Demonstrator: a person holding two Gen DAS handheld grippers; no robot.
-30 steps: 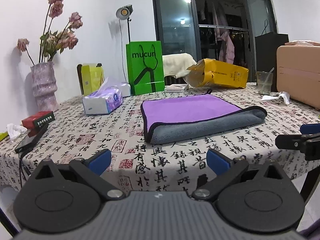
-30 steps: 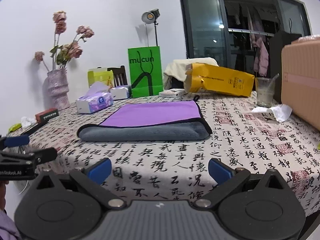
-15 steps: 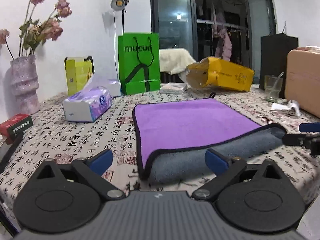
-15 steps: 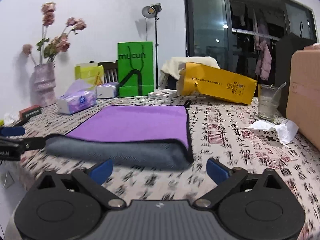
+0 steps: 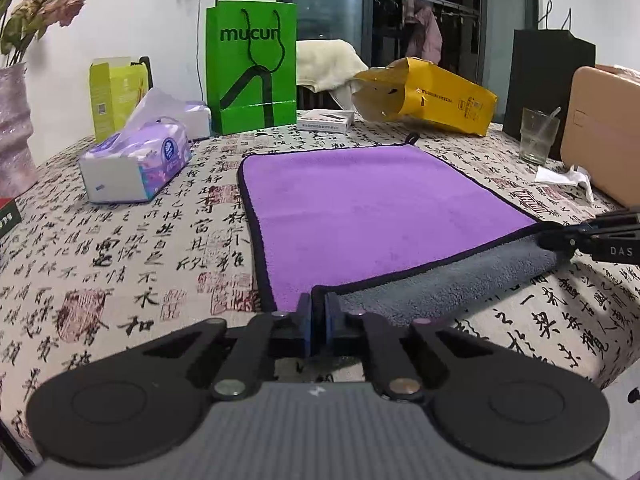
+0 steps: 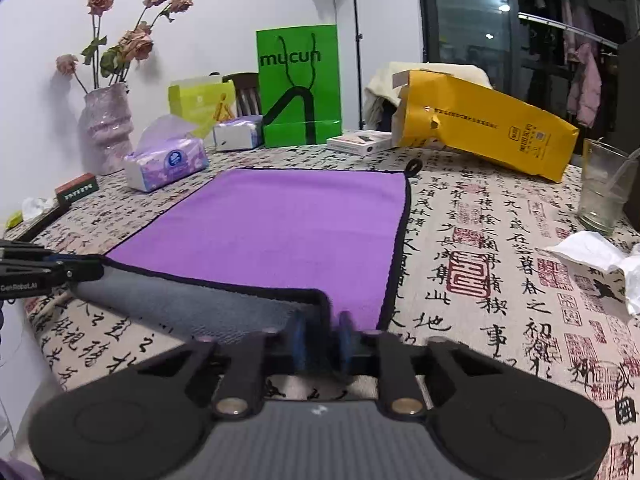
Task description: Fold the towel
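A purple towel (image 5: 360,208) with a grey underside and black trim lies on the table, its near edge turned over into a grey band (image 5: 440,284). My left gripper (image 5: 318,320) is shut on the towel's near left corner. My right gripper (image 6: 320,334) is shut on the near right corner of the towel (image 6: 280,224). The right gripper also shows at the right edge of the left wrist view (image 5: 576,240), and the left gripper shows at the left edge of the right wrist view (image 6: 76,270). A hanging loop (image 6: 413,166) sits at the far right corner.
A tissue pack (image 5: 136,160), a green paper bag (image 5: 252,64), a yellow bag (image 5: 428,96), a small white box (image 5: 326,120), a glass (image 6: 604,188), crumpled paper (image 6: 592,252) and a vase of flowers (image 6: 106,132) ring the towel on the patterned tablecloth (image 5: 120,248).
Both grippers moved forward from off the table's edge to the towel's near corners and closed on them; they were open before.
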